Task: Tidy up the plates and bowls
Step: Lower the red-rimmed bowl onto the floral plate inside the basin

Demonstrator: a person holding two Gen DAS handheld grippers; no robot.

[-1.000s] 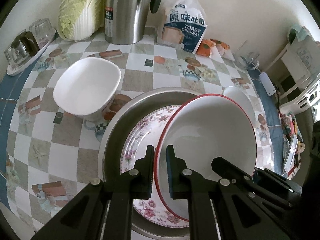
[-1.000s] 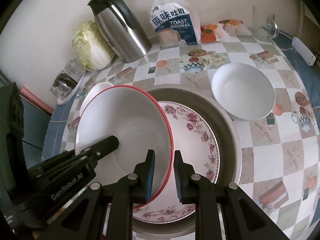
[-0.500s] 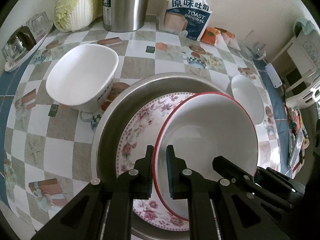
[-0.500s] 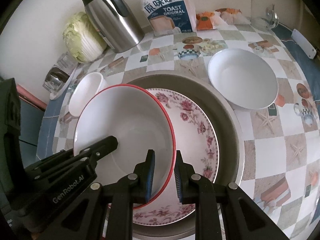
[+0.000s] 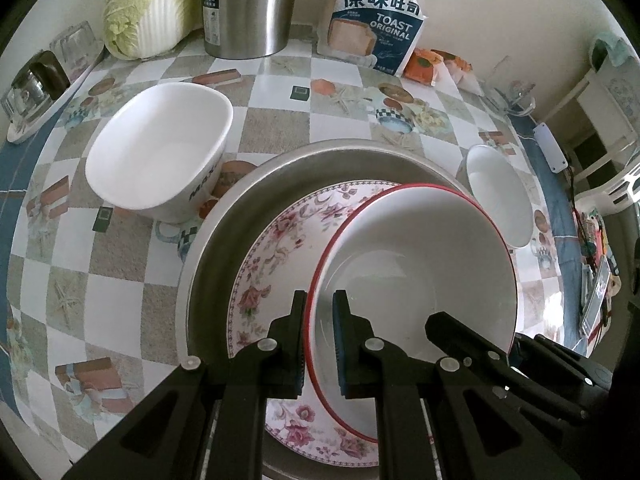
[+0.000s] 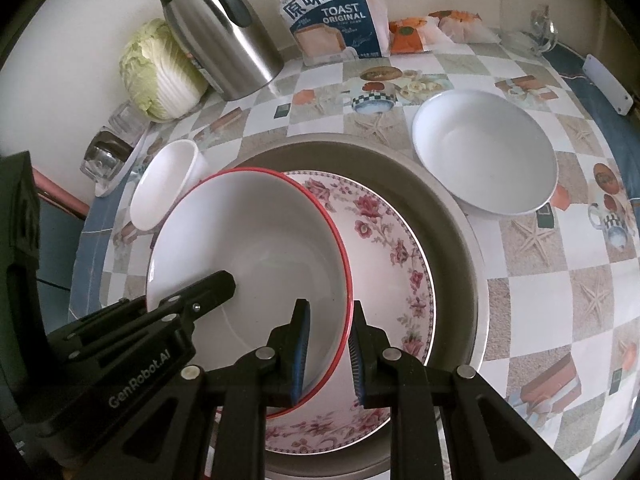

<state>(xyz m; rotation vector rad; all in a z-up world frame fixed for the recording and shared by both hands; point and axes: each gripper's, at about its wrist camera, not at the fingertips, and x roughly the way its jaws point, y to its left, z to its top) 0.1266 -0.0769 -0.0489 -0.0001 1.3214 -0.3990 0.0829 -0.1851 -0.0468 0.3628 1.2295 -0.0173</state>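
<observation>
Both grippers, L (image 5: 320, 338) & R (image 6: 329, 350), clamp red-rimmed bowl (image 5: 420, 264) over floral plate (image 5: 280, 264).

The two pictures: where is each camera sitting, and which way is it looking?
Left wrist view: sits on the left tool, looking steeply down along its fingers, which pinch the red-rimmed bowl at its rim; the right tool's fingers poke in from the right.
Right wrist view: sits on the right tool, also looking steeply down, gripping the same bowl's opposite rim; the left tool shows at left.
Shared: the floral plate, metal basin, kettle, toast bag.
</observation>
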